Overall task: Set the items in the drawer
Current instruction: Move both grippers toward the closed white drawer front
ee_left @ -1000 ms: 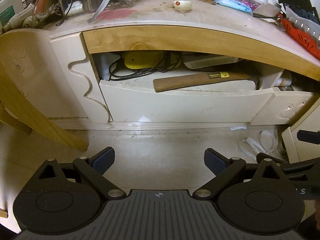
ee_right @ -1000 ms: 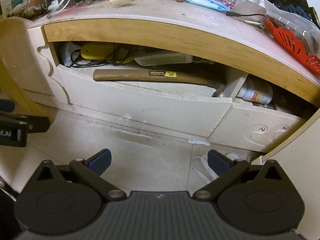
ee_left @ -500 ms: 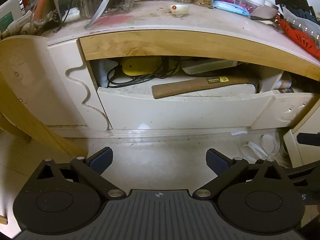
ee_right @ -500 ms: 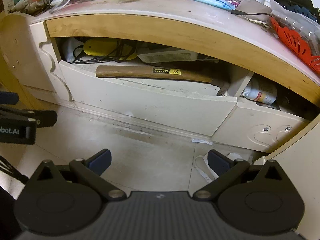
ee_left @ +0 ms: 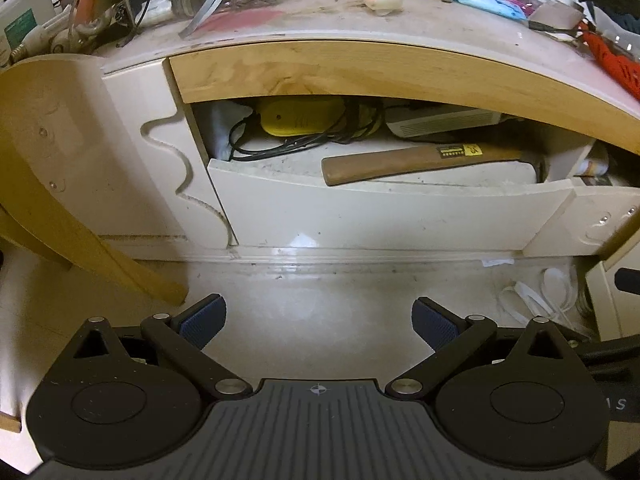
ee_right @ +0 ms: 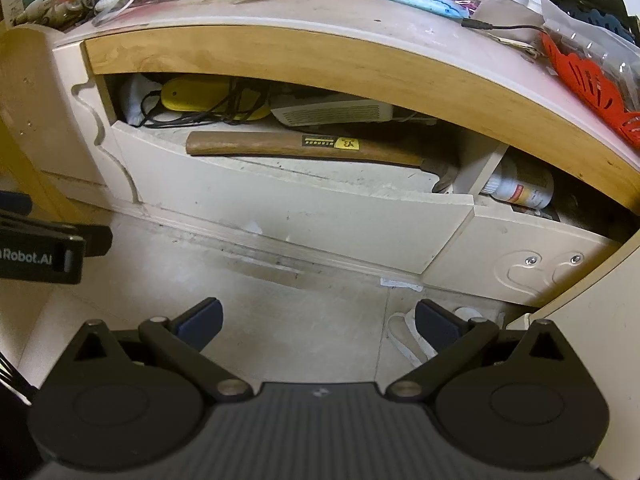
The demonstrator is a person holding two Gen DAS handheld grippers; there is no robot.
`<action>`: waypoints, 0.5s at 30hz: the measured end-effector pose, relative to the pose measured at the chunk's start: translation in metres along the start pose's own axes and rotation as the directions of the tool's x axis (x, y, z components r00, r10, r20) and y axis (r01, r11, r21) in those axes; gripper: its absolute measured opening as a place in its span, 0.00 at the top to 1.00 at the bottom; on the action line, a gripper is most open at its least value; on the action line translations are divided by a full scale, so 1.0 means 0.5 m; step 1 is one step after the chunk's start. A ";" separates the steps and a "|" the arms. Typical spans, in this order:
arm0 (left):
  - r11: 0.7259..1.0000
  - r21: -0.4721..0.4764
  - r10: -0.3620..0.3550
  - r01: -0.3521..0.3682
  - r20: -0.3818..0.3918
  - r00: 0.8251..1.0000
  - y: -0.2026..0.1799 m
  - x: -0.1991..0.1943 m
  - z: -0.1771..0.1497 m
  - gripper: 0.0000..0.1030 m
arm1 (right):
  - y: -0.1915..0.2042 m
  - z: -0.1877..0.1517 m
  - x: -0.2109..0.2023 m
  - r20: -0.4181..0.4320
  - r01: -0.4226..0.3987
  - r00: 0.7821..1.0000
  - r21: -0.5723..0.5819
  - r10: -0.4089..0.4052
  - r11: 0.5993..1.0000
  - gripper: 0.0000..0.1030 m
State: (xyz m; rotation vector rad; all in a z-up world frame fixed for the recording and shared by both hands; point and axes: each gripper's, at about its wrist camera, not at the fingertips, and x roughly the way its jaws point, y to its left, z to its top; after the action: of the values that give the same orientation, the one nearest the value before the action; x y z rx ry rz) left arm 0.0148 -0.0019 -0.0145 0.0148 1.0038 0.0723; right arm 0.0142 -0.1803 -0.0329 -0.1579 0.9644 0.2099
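Note:
An open cream drawer [ee_left: 380,216] [ee_right: 300,216] sits under the desk top. Inside lie a wooden-handled hammer [ee_left: 420,162] [ee_right: 304,148], a yellow device [ee_left: 300,120] [ee_right: 188,100] wrapped in black cable, and a white vented box [ee_left: 444,124] [ee_right: 332,114]. My left gripper [ee_left: 318,320] is open and empty, above the floor in front of the drawer. My right gripper [ee_right: 318,320] is open and empty too, in front of the drawer's right half. The left gripper's body also shows at the left edge of the right wrist view [ee_right: 40,256].
The desk top [ee_left: 320,16] [ee_right: 320,12] is crowded with jars, bags, cables and a red plastic piece [ee_right: 588,84]. A second open drawer [ee_right: 520,264] at the right holds a white bottle [ee_right: 520,188]. A wooden chair leg [ee_left: 80,240] slants at the left. White straps [ee_left: 532,296] lie on the floor.
Both grippers have risen and drawn slightly closer to the desk, so the drawer looks larger and lower in both views. Jaws stay open. Nothing in the drawer moved.

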 end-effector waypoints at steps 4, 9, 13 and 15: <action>1.000 -0.004 -0.016 0.016 -0.001 1.000 -0.002 0.014 0.009 0.00 | -0.008 0.008 0.012 0.005 0.019 1.000 0.019 -0.019 1.000 0.00; 1.000 0.023 -0.022 0.022 -0.005 1.000 -0.009 0.038 0.020 0.00 | -0.021 0.020 0.028 0.011 0.037 0.999 0.036 -0.038 0.999 0.00; 0.999 0.042 -0.034 0.034 -0.012 0.999 -0.017 0.058 0.023 0.00 | -0.032 0.029 0.044 0.027 0.038 0.999 0.056 -0.039 0.998 0.00; 0.998 0.045 -0.035 0.036 -0.016 0.999 -0.020 0.068 0.025 0.01 | -0.036 0.033 0.053 0.029 0.029 0.999 0.068 -0.031 0.997 0.00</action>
State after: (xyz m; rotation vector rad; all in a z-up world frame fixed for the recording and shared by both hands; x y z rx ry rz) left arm 0.0440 -0.0091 -0.0372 0.0382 1.0205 0.0170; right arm 0.0465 -0.1910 -0.0448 -0.1072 0.9370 0.1514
